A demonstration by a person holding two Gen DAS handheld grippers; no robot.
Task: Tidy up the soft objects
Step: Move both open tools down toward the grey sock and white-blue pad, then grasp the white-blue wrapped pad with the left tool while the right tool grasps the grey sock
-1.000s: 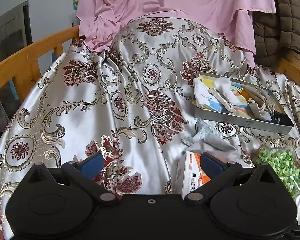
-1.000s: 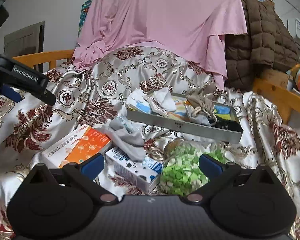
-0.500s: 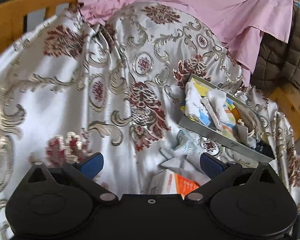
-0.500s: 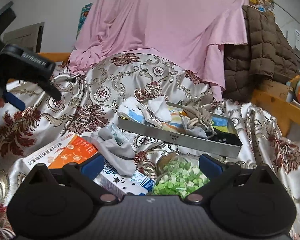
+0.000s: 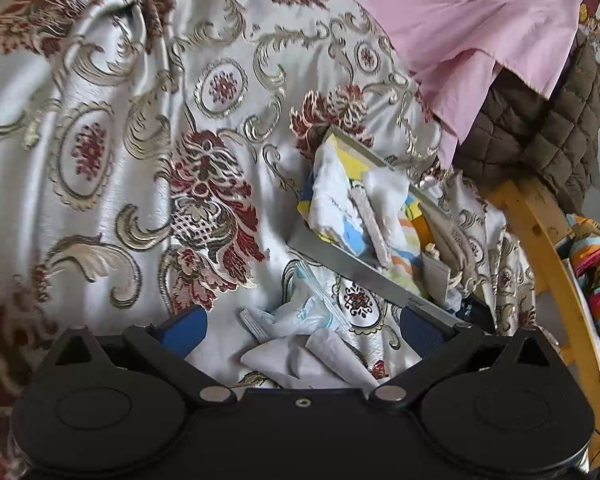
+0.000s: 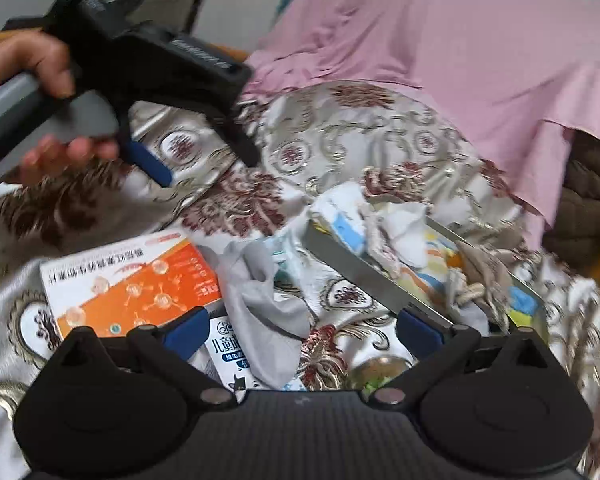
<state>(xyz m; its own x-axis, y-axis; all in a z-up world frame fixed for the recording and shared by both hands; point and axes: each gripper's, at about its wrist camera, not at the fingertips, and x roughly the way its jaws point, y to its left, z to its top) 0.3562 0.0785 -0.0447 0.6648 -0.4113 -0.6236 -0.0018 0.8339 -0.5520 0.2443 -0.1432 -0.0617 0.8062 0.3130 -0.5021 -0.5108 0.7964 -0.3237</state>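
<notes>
A grey sock lies crumpled on the patterned satin cover, partly over a blue-and-white box; it also shows in the left wrist view beside a pale plastic packet. A grey metal tray holds white socks, cloths and a beige corded item. My left gripper is open and empty just above the sock; it shows from the side in the right wrist view. My right gripper is open and empty, low over the sock and boxes.
An orange-and-white box lies left of the sock. A bowl of green bits peeks out under the right gripper. A pink sheet and brown quilt hang behind. A wooden rail runs along the right.
Both grippers have moved forward and down toward the grey sock and tray. The left gripper swung right, so the orange box has left its view. Both stay open.
</notes>
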